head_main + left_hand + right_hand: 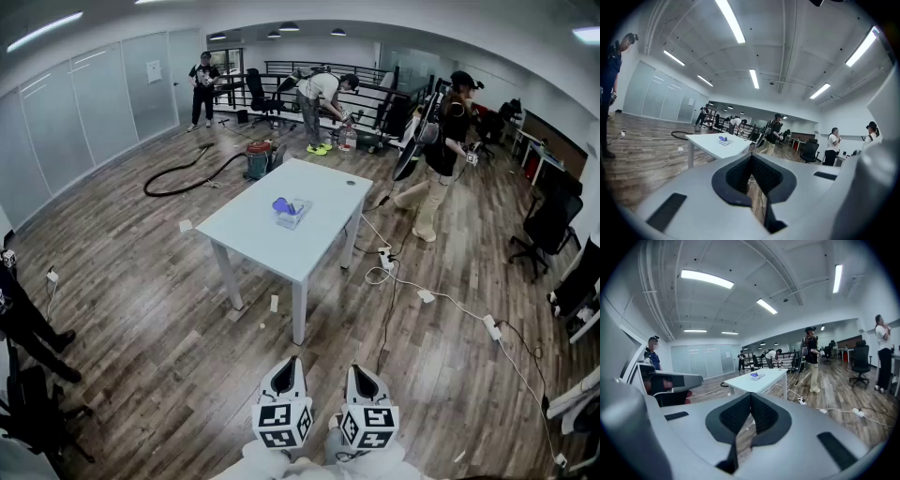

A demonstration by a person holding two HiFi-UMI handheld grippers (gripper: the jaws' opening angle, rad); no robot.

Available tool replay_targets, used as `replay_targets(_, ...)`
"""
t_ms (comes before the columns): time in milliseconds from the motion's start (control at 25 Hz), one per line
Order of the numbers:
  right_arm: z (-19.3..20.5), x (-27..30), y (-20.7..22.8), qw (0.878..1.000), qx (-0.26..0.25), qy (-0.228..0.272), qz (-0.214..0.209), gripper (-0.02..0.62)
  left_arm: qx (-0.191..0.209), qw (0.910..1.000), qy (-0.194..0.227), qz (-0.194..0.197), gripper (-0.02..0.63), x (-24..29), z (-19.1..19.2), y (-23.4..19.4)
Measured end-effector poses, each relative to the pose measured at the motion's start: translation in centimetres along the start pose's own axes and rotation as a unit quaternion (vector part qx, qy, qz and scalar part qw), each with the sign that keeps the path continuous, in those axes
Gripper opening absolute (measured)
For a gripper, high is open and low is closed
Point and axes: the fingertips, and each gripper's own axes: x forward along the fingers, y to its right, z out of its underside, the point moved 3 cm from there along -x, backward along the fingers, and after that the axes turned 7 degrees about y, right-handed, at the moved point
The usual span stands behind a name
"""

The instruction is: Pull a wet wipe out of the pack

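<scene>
The wet wipe pack (292, 211), clear with a purple-blue lid, lies near the middle of a white table (253, 234) some way ahead of me. It shows small in the left gripper view as the pack (724, 139) and in the right gripper view as the pack (756, 376). Both grippers hang low and close together, well short of the table, over wooden floor. The left gripper (290, 362) (751, 159) has its jaws together with nothing in them. The right gripper (358, 369) (751, 397) is shut too and holds nothing.
Cables and power strips (385, 260) trail across the floor right of the table. A red vacuum (258, 159) with a black hose lies behind it. Several people stand around the room, one close at my left (23, 323). Office chairs (548, 220) stand at right.
</scene>
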Motion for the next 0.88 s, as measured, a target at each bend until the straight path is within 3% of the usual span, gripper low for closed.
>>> replay_targets(360, -0.8, 2.5, 2.7, 1.0, 0.002, 0.013, 0.013, 0.009, 0.008, 0.9999, 0.0, 0.01, -0.003, 3.6, 0.4, 1.1)
replay_targets(880, -2.3, 7.7, 6.4, 1.0, 0.006, 0.012, -0.004, 0.009, 0.013, 0.9999, -0.001, 0.0, -0.002, 9.8, 0.7, 2.1)
